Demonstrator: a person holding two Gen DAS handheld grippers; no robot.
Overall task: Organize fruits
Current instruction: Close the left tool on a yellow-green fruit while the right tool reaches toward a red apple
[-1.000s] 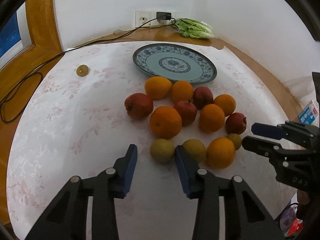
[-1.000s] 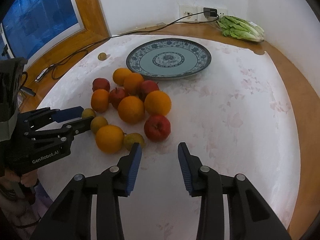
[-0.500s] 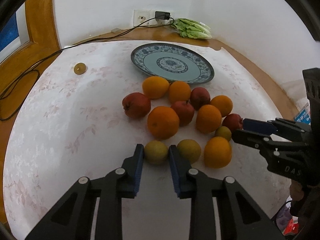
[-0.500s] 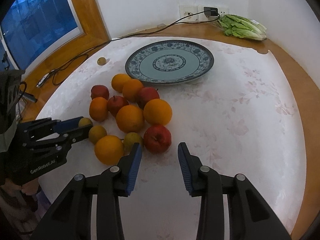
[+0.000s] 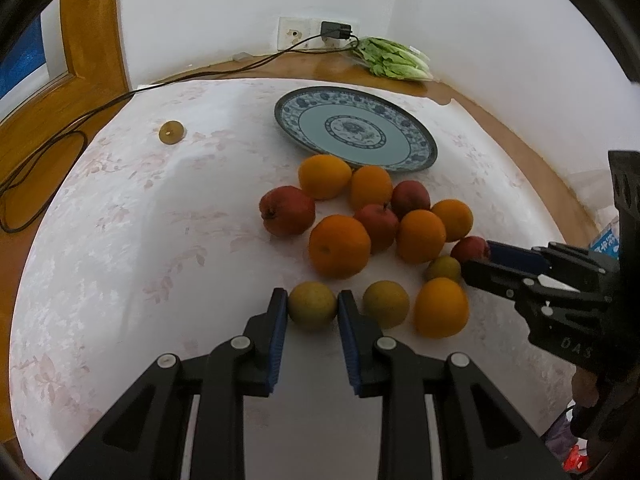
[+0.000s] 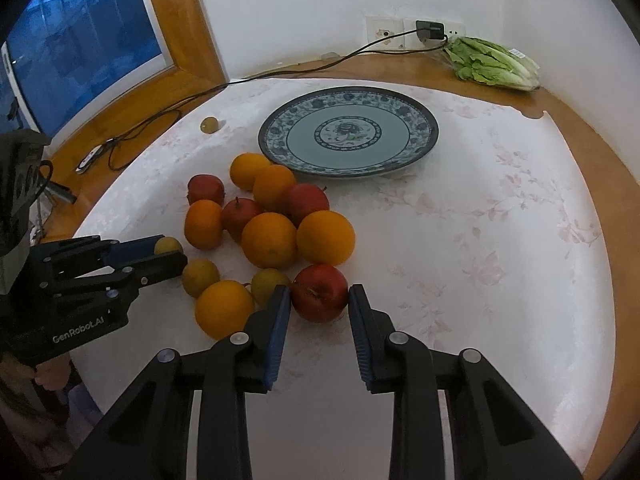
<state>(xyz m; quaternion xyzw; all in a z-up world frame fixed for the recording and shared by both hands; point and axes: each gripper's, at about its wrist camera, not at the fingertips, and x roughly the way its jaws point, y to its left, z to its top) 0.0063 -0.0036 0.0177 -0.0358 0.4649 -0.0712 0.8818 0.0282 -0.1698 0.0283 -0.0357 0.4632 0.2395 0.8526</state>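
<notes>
While resting on the white flowered tablecloth [image 5: 120,264], clamped by the left gripper [image 5: 312,305]: a small yellow-green fruit [image 5: 312,305], both blue pads pressed to its sides. Closing around a red apple [image 6: 319,292]: the right gripper [image 6: 319,295], left pad touching the apple, right pad just short of it. Clustered close behind, touching one another: oranges [image 5: 339,246], more red apples [image 5: 287,211] and two other yellow-green fruits [image 5: 386,303]. Beyond the pile, near its far edge: a blue patterned plate [image 5: 416,148], nothing on it. Well apart on the cloth, toward the window: a small round yellow thing [image 5: 172,132]. Against the far wall on the wooden ledge: bagged lettuce [image 6: 494,65], with a black cable [image 6: 280,70] running from the wall socket.
</notes>
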